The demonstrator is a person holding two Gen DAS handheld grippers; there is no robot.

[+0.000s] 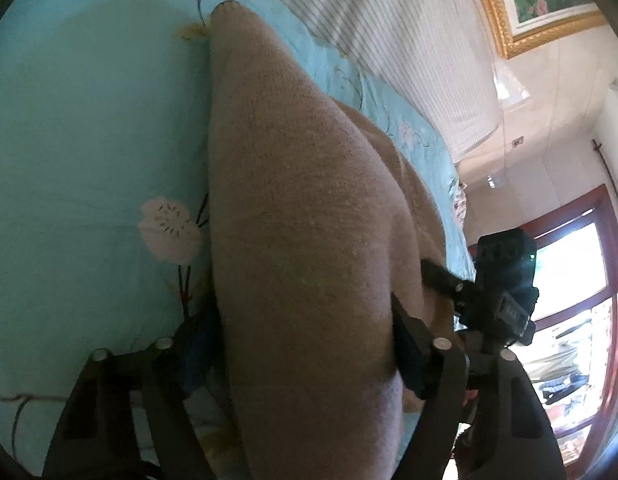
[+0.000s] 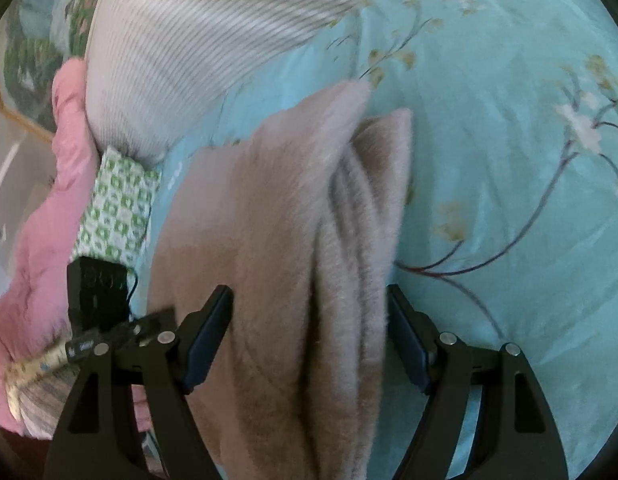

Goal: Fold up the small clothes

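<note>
Open teal bedsheet [image 2: 509,160] right of the beige knit garment [image 2: 269,220]; striped pillow [image 2: 197,48], pink blanket [image 2: 49,220] and green-patterned pouch [image 2: 117,208] crowd its left side.

Bed [image 2: 509,184], covered w/ turquoise sheet, printed w/ dark branches, pale pink blossoms, yellowish leaves. Sheet smooth on near side, wrinkled toward far edge.

Lying on bed: beige knit garment [image 2: 269,220], one end down on sheet, rest lifted off it. White striped pillow [image 2: 181,52] at head end, resting on sheet. Green-and-white patterned cloth [image 2: 117,208] just beside pillow, partly tucked under it. Pink quilted bedding [image 2: 49,216] bunched against pillow & patterned cloth, at bed's edge.
</note>
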